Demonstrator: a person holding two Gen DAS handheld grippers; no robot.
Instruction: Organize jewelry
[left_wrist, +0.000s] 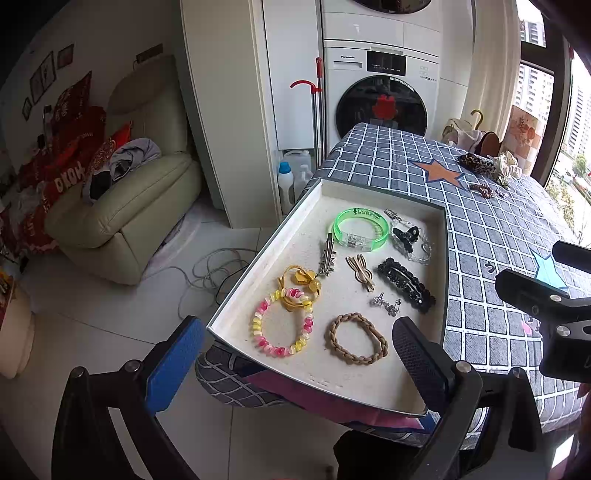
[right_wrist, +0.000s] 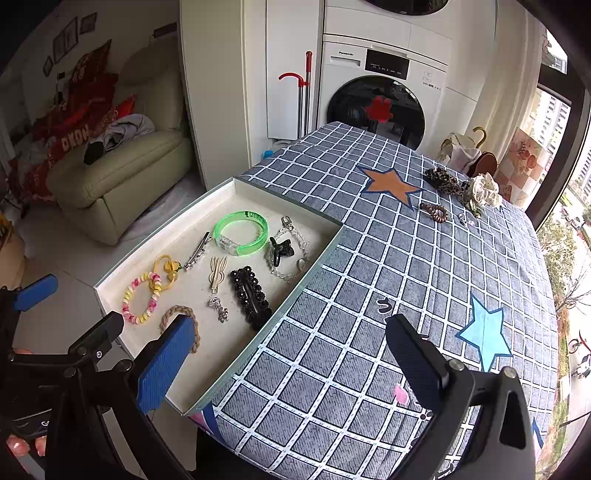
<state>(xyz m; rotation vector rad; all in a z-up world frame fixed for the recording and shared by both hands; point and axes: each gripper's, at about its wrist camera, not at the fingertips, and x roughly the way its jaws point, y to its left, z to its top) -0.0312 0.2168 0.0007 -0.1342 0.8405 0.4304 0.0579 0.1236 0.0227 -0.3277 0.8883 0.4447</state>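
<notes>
We see most pieces in tray (right_wrist: 110, 286) ahead-left | scrunchies (right_wrist: 463, 188) far ahead remain | left gripper (left_wrist: 299, 354), right gripper (right_wrist: 291, 354) both released, empty

- A tray (left_wrist: 384, 391) sits on the table (right_wrist: 369, 258) at its left edge, its left side hanging out past the table over the floor (left_wrist: 110, 332).
- In the tray's far part lie a bangle (left_wrist: 361, 229) and, right of it, a claw clip (left_wrist: 405, 236) on a bead chain (left_wrist: 421, 254).
- In the middle: a metal clip (left_wrist: 327, 256), a rabbit clip (left_wrist: 361, 272) to its right, then a beaded barrette (left_wrist: 406, 285) nearest the right wall.
- Near part: a coil bracelet (left_wrist: 282, 323) at left, a braided band (left_wrist: 356, 339) to its right.
- Scrunchies (right_wrist: 461, 186) lie well apart, at the table's far right.
- Behind the table stands a washing machine (right_wrist: 376, 81); an armchair (right_wrist: 118, 173) is far left.
</notes>
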